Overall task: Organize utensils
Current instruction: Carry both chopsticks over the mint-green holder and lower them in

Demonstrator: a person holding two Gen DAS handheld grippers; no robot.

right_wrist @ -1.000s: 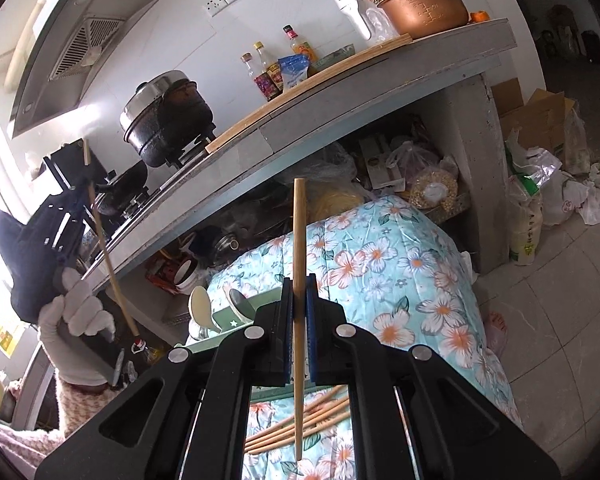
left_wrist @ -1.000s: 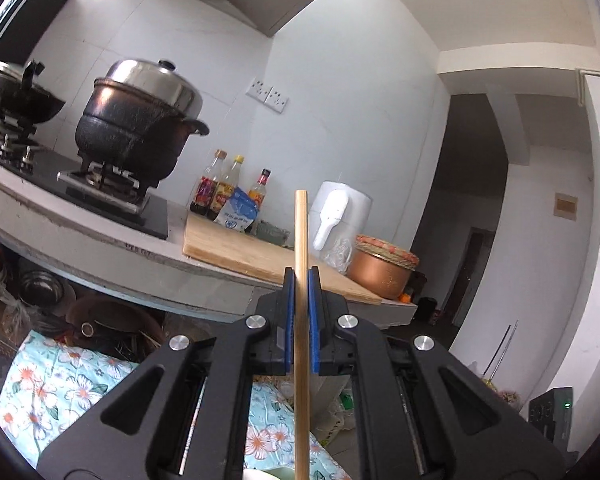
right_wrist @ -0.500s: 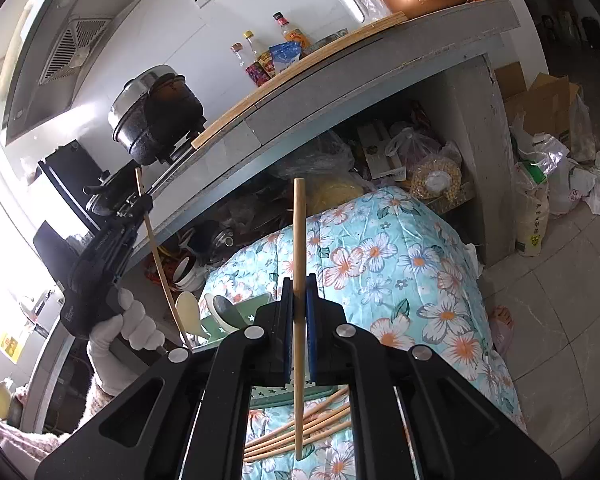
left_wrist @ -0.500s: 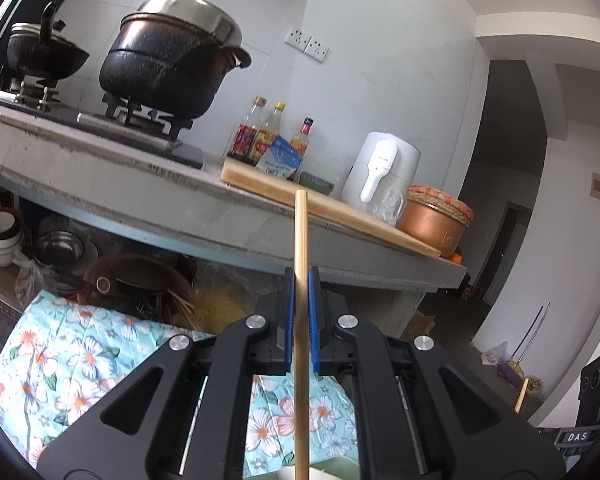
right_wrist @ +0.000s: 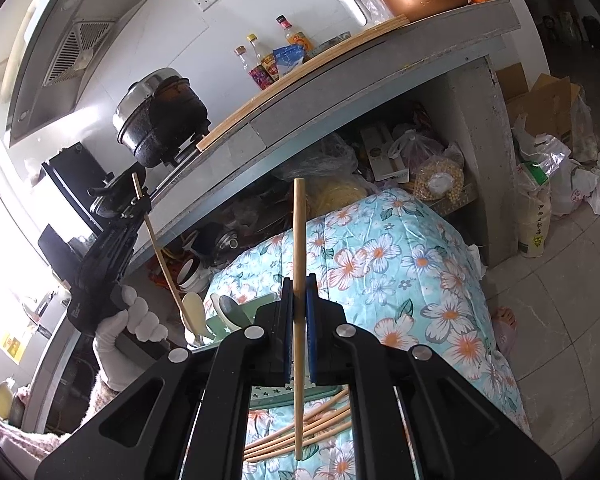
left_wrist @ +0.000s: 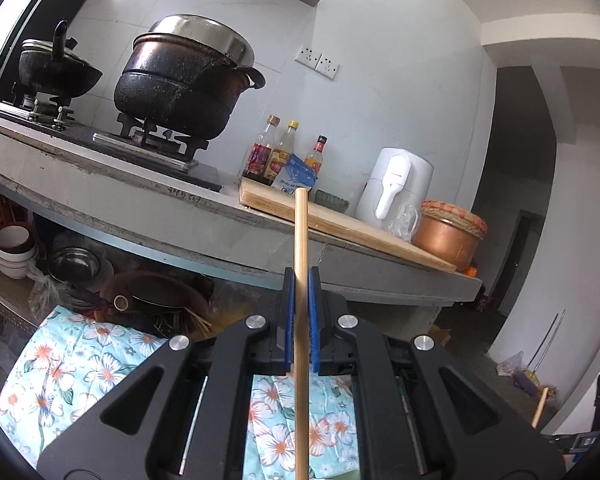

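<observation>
Left gripper (right_wrist: 140, 200), seen far left in the right wrist view in a white-gloved hand (right_wrist: 128, 320), has its fingers (left_wrist: 288, 316) closed tight on a chopstick (left_wrist: 301, 320). The stick runs upright through the blue pads; its lower end dips toward the green utensil holder (right_wrist: 256, 306). The holder has pale spoons (right_wrist: 194, 312) standing in it. It sits at the left edge of the floral cloth (right_wrist: 380, 248).

Centre: right gripper (right_wrist: 299, 320) fingers (right_wrist: 287, 320) likewise pinched shut on a second chopstick (right_wrist: 299, 264), upright, held above the cloth. Loose chopsticks (right_wrist: 312, 428) lie in a pile on the cloth just under it, beside the holder's base.

Cloth surface to the right of the pile is open, sloping off to bare tiled floor (right_wrist: 560, 320) at right.

Above, concrete bench (left_wrist: 140, 200) edge overhangs; on it a black pot (left_wrist: 180, 80) on the stove, sauce bottles (left_wrist: 288, 152), cutting board (left_wrist: 340, 224), white kettle (left_wrist: 396, 188), copper pot (left_wrist: 448, 236). Shelf under the bench is crowded: stacked bowls (left_wrist: 14, 248), steel bowl (left_wrist: 76, 264), bags.
</observation>
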